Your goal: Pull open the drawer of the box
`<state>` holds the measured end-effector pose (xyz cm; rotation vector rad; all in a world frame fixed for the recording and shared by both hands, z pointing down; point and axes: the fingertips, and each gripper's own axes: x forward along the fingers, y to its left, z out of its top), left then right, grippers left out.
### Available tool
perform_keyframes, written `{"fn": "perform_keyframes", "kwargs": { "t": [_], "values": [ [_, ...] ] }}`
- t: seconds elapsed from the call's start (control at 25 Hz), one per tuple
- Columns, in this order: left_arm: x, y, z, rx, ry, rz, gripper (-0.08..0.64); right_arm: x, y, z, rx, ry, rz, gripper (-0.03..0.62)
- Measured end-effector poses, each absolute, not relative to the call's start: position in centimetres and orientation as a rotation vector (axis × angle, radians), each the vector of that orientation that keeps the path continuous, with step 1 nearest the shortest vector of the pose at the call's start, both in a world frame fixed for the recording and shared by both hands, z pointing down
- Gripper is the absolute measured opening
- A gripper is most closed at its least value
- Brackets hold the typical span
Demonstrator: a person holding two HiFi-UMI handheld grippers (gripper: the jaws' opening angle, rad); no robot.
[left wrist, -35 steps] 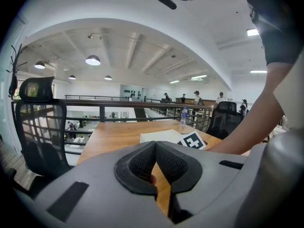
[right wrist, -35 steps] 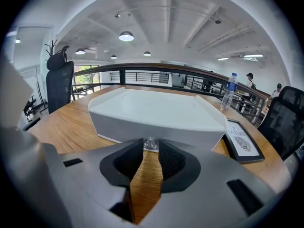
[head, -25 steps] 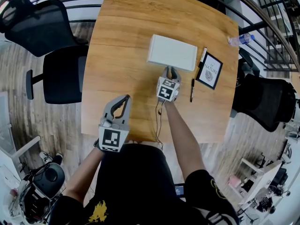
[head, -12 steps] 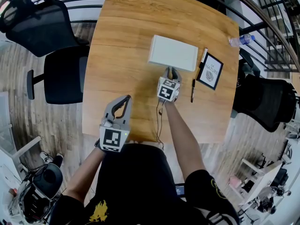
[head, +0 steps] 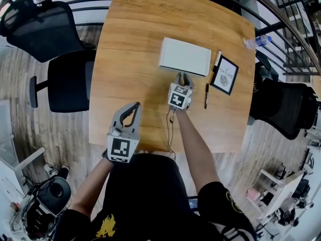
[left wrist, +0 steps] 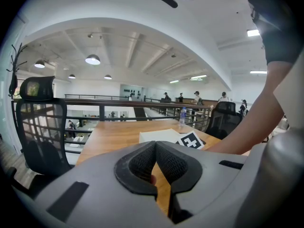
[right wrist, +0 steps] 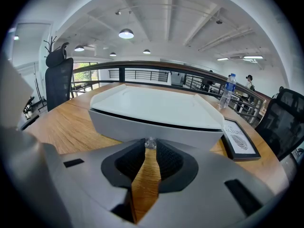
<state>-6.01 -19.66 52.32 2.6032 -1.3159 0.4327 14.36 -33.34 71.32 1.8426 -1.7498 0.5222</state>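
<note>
- Well to the near side of the box (head: 184,56), over the table's near edge, we held the left gripper (head: 134,105) with its jaws brought together, tips touching and nothing between them.
- At the middle of the box's near face, the right gripper (head: 183,75) had its jaws narrowed onto the small clear knob (right wrist: 150,143), with the tips pinching it.
- The box was white and flat, and its long axis ran across the table (head: 135,44), the right end a little nearer us. The drawer front with the knob faced us, and only a thin dark seam ran along under the top.
- Just right of the box lay a black pen (head: 205,96) and a framed card (head: 224,75). Farther right of the box was a water bottle (head: 257,42).
- The table was of warm wood grain, over a plank floor (head: 45,129). Black chairs (head: 67,79) stood left and right of the box, and a dark railing (head: 281,14) curved behind it.
- From the head view, the right gripper covered the knob. The card's small print was too fine for us to read.
</note>
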Motion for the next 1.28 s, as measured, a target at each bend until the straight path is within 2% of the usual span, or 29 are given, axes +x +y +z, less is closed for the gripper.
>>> {"fn": "perform_keyframes", "kwargs": {
  "t": [1.28],
  "values": [
    [-5.4, -17.9, 51.5, 2.630, -1.289, 0.409, 0.017, 13.6, -29.2, 71.3, 1.806, -1.744, 0.556, 0.067]
  ]
}}
